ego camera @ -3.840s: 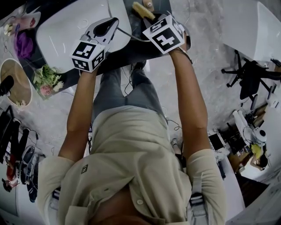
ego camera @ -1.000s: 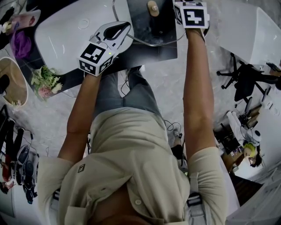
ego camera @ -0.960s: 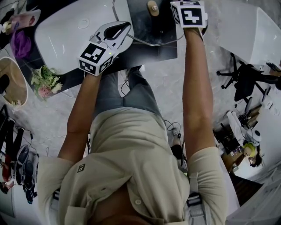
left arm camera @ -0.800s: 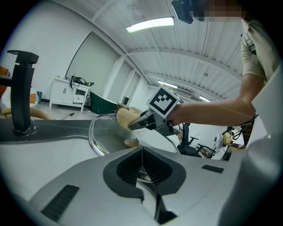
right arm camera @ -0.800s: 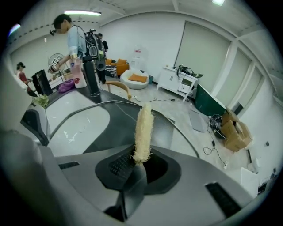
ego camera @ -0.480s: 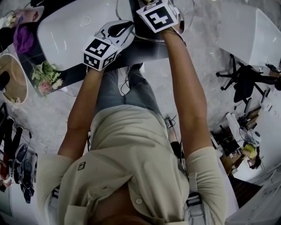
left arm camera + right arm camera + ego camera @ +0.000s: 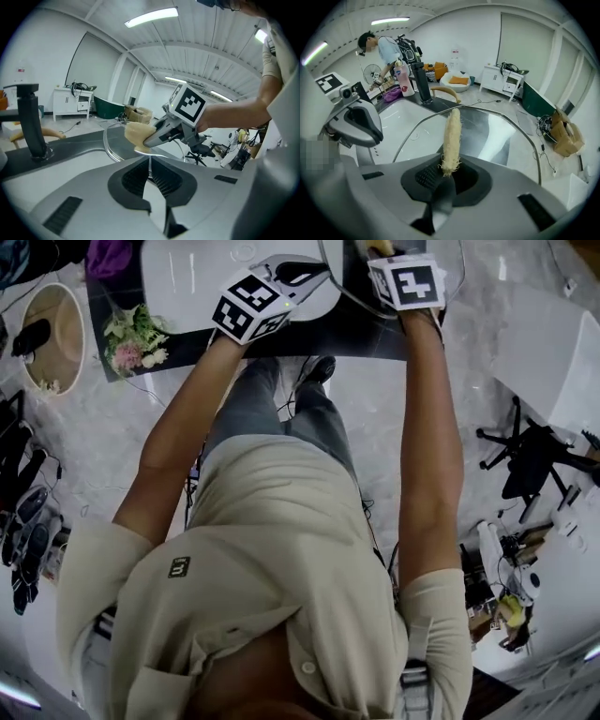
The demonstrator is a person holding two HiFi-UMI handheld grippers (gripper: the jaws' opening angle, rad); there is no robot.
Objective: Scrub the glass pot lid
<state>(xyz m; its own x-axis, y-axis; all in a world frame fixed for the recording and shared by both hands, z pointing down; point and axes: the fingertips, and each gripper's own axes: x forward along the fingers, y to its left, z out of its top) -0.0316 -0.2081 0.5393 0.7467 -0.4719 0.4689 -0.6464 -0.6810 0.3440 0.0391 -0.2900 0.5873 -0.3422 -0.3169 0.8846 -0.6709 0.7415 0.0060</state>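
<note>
The glass pot lid (image 7: 501,133) has a metal rim (image 7: 330,287) and is held over the sink. My left gripper (image 7: 150,169) is shut on the lid's near edge, which shows as a thin line between its jaws; the lid (image 7: 115,140) stretches away beyond them. My right gripper (image 7: 449,169) is shut on a pale yellow loofah sponge (image 7: 452,133) that stands upright against the glass. In the left gripper view the sponge (image 7: 135,134) presses on the lid under the right gripper (image 7: 165,132). In the head view the left gripper (image 7: 281,282) and right gripper (image 7: 405,282) work side by side.
A white sink basin (image 7: 197,268) lies under the lid, with a black faucet (image 7: 423,86) behind it. A curved wooden piece (image 7: 446,92) lies past the lid. Flowers (image 7: 133,334) and a round basket (image 7: 52,334) sit left; a person (image 7: 384,49) stands at the back.
My right gripper swept the sponge left across the lid toward the left gripper, then back to the right. The left gripper kept its hold on the rim. The head view tilted.
</note>
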